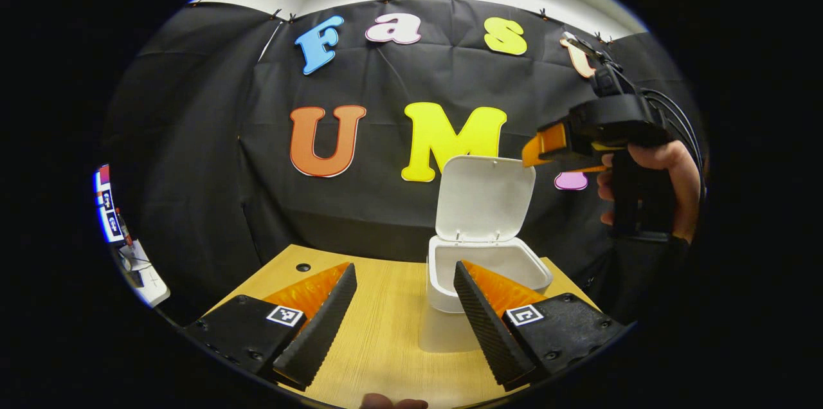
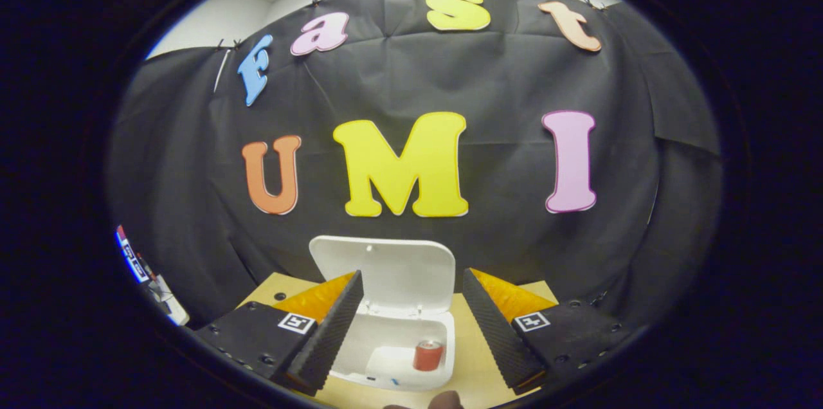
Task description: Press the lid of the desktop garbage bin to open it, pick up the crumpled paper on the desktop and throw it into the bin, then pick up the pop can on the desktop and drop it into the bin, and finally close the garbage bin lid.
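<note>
The white desktop bin (image 1: 443, 296) stands on the wooden desk with its lid (image 1: 485, 199) swung up and upright. In the right gripper view I look down into the bin (image 2: 450, 338); a red pop can (image 2: 428, 355) stands inside, beside a pale lump that may be the paper (image 2: 389, 361). My right gripper (image 2: 408, 332) hovers open above the bin, nothing between its fingers; it also shows in the left gripper view (image 1: 546, 145), held by a hand above and right of the lid. My left gripper (image 1: 405, 312) is open, low over the desk in front of the bin.
The wooden desk (image 1: 379, 345) has a small dark hole (image 1: 303, 267) near its back left corner. A white device with cables (image 1: 144, 274) sits off to the left. The black cloth wall stands close behind the bin.
</note>
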Motion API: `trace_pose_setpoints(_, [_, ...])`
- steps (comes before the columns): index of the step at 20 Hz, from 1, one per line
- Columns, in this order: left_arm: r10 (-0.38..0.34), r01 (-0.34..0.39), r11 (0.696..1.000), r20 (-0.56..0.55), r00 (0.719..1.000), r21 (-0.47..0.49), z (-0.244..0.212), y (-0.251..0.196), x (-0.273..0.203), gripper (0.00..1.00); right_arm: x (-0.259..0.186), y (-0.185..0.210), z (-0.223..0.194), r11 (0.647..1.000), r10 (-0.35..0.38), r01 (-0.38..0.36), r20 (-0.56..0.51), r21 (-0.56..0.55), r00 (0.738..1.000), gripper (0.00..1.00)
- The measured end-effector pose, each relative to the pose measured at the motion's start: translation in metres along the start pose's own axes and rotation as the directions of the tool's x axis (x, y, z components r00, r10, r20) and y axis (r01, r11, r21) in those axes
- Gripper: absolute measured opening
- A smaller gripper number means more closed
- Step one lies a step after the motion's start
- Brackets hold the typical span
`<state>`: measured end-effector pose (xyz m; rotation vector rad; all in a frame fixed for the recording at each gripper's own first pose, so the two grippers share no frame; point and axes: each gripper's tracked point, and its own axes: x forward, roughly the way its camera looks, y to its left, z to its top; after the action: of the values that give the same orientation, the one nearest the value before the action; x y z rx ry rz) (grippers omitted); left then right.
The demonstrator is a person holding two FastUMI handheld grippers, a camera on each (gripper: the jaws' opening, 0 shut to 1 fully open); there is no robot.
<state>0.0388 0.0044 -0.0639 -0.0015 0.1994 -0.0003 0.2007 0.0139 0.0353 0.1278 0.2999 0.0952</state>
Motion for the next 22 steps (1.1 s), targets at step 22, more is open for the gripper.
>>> trace_pose_setpoints(22, [0.073, -0.072, 0.997, 0.022, 0.997, -0.022, 0.009, 0.031, 0.011, 0.98, 0.077, 0.038, 0.006, 1.000, 0.018, -0.017, -0.059, 0.006, 0.998, 0.94])
